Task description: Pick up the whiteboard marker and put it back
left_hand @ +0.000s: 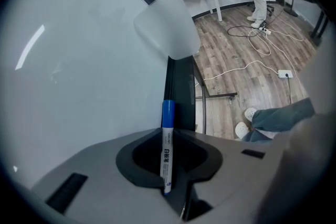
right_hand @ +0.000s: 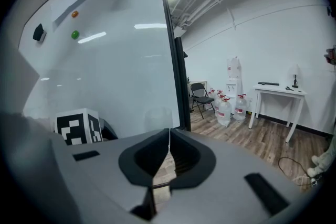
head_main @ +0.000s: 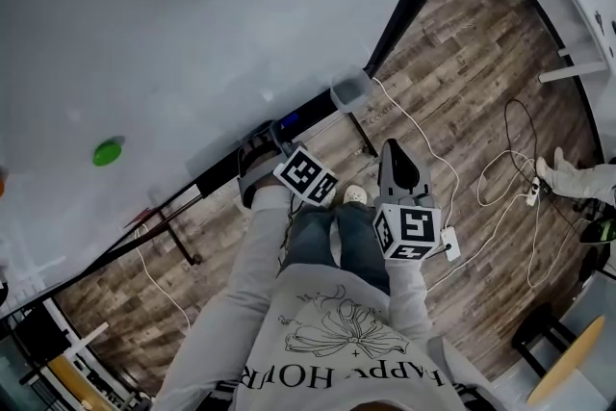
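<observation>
The left gripper (left_hand: 169, 134) is clamping the whiteboard marker (left_hand: 166, 157) in the seam between its two matte grey, smoothly rounded jaws. The marker is a slim cylinder with a white printed barrel and a glossy blue cap (left_hand: 168, 113). The cap is pointing away from the gripper, over the black ledge (left_hand: 179, 93) that runs along the whiteboard's lower edge. Whether the marker is touching that ledge cannot be told. Just beyond, a translucent plastic cup (left_hand: 168, 23) is sitting at the end of the ledge, against the smooth, shiny whiteboard (left_hand: 79, 60). A wood-grain plank floor (left_hand: 236, 55) with white cables looping over it is spreading out to the right.

The right gripper (right_hand: 169, 131) is clenched on nothing, its jaws meeting in a thin line, with the board's black frame (right_hand: 178, 60) rising ahead of it.

In the head view the left gripper (head_main: 277, 132) is tilting steeply down toward the board's lower edge, its checkered cube (head_main: 306, 176) facing upward above a grey sleeve (head_main: 255, 255). The right gripper (head_main: 393, 149) is hanging beside it over the floor, angled only slightly down. A round green magnet (head_main: 107, 152) is sticking to the board well to the left.
</observation>
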A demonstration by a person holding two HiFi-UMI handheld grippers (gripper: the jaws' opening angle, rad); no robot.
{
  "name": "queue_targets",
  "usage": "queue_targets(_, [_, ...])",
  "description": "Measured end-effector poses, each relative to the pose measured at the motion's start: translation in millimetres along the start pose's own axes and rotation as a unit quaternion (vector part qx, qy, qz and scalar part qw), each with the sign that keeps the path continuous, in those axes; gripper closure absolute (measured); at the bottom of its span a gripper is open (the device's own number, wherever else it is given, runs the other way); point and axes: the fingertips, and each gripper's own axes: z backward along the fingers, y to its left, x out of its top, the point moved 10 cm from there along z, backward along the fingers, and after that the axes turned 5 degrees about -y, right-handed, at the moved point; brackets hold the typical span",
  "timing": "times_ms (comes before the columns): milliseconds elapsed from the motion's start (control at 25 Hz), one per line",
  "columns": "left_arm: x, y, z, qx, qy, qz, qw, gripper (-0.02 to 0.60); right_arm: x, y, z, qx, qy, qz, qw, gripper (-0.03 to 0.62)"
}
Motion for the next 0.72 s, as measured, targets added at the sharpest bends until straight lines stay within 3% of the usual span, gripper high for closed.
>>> queue_targets(360, [2.9,-0.4,-3.7,0.0,0.0,-0.003,1.0,0.522,1.3,-3.9,-1.2,0.014,-0.003,0.005,1.0,0.589])
queue_targets(720, [-0.9,9.3,17.4,0.003,-0.033,0.047,0.9983,0.523,7.4,-3.1,2.6,0.03,-0.013,0.011,0.999,0.589])
